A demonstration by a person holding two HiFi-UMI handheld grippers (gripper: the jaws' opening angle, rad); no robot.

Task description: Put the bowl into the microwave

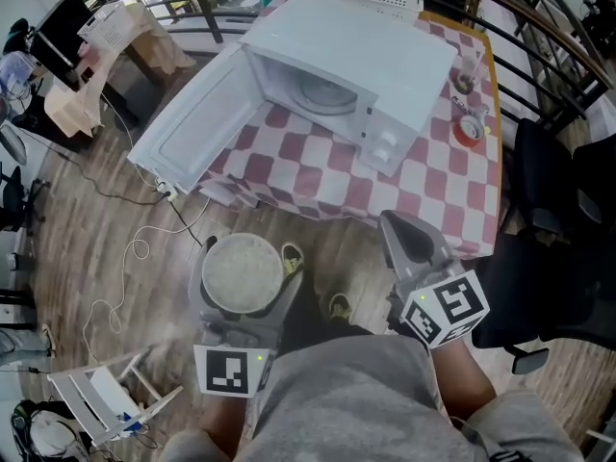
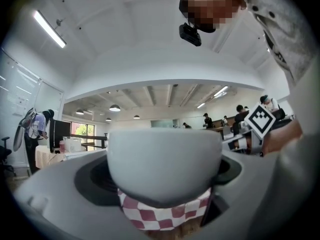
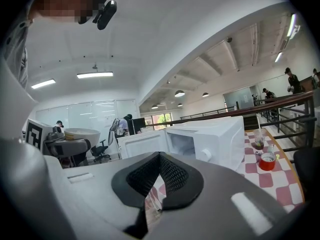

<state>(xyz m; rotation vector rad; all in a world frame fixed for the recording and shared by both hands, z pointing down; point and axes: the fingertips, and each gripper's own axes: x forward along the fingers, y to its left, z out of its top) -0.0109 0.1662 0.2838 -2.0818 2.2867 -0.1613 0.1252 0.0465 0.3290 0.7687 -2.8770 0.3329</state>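
Tablecloth (image 1: pixel 318 176): red-and-white checks, covering the surface.
Red container (image 1: pixel 469 129): on the cloth, just beside a glass (image 1: pixel 466 75).
Floor (image 1: pixel 87 229): wood planks.

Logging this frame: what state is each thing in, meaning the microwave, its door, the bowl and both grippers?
microwave: on the table, cavity empty apart from its turntable.
microwave door: swung fully open.
bowl: upright, filled with something pale, held clear of the table.
left gripper: jaws shut on the bowl.
right gripper: jaws together, nothing between them.
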